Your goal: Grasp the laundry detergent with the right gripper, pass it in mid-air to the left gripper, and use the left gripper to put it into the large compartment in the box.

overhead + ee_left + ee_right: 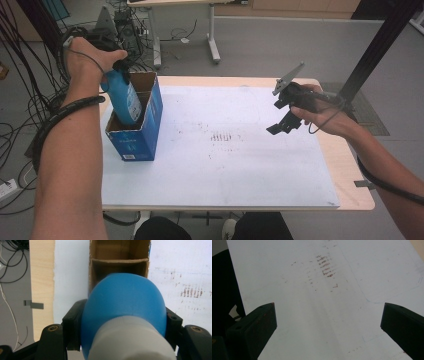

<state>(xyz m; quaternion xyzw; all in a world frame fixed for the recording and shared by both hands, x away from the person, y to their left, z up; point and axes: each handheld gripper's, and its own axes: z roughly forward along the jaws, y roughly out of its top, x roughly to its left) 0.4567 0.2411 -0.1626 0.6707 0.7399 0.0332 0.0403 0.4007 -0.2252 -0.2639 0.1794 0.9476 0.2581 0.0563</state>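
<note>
We hold a blue bottle (122, 97) in our left gripper (117, 67). The jaws are squeezed tight on the bottle's top part, one on each side, close to the white cap (130, 340). The bottle hangs tilted, with its bottom end down inside a blue box (137, 132). The box is open at the top and brown inside. A cardboard wall (117, 261) splits it into two parts. The bottle goes into the part closer to us. The box stands on a white sheet (225, 165), near the left edge of the table (350, 165).

Our right gripper (282, 122) is up in the air over the right side of the sheet. Its jaws are wide apart and hold nothing. Under them we see small brown marks (325, 266) on the sheet.
</note>
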